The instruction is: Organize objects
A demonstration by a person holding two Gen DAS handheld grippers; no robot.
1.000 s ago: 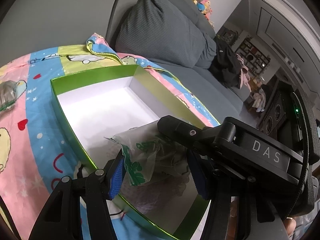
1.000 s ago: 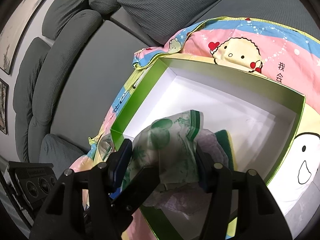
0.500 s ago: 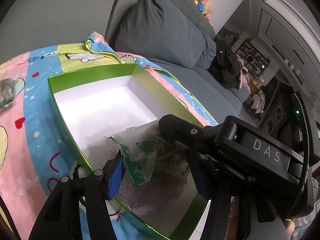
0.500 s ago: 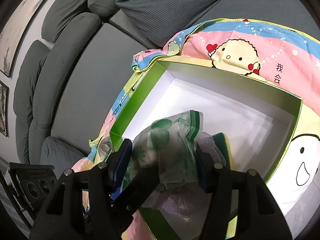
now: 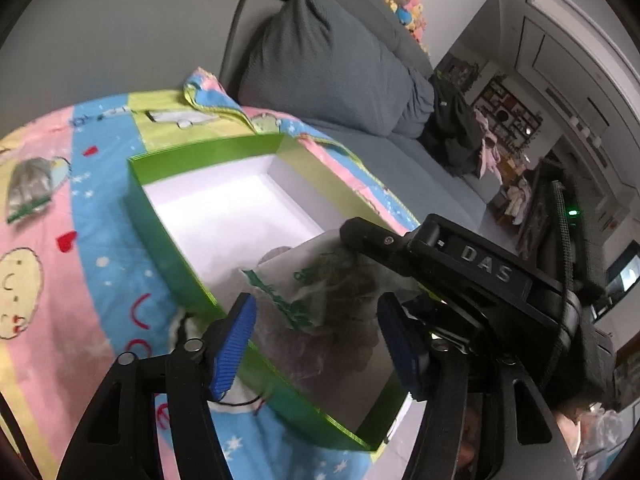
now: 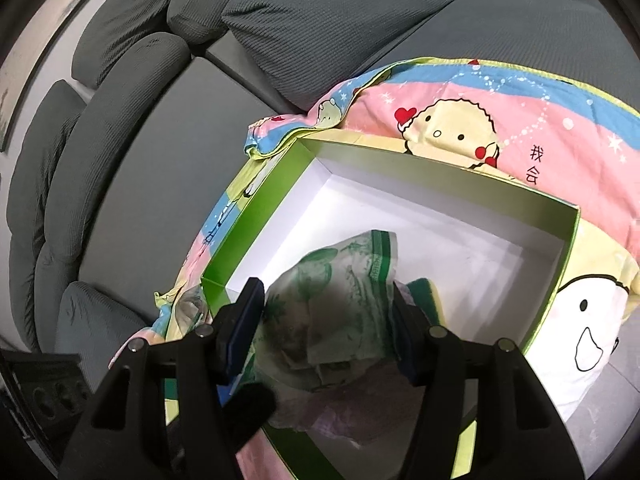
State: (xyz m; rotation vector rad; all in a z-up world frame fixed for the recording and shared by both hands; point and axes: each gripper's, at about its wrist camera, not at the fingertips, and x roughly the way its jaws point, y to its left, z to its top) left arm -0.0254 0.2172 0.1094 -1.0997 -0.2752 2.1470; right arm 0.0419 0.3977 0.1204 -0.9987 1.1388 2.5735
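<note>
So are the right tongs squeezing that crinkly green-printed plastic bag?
Touching. In the right wrist view both pads of the right tongs press the crinkly green-printed plastic bag's sides.

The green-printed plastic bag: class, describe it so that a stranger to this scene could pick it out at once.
Start at the grey sofa, where a pastel cartoon-print blanket is spread. On the blanket lies an open green cardboard box with a white inside. The crumpled, translucent green-printed plastic bag sits at the box's near end between the right gripper fingers, above the green-and-yellow sponge and pale purple wrapping.

box: set on the blanket, sofa corner side
bag: held over the box's near end
sponge: in box, right of bag
</note>
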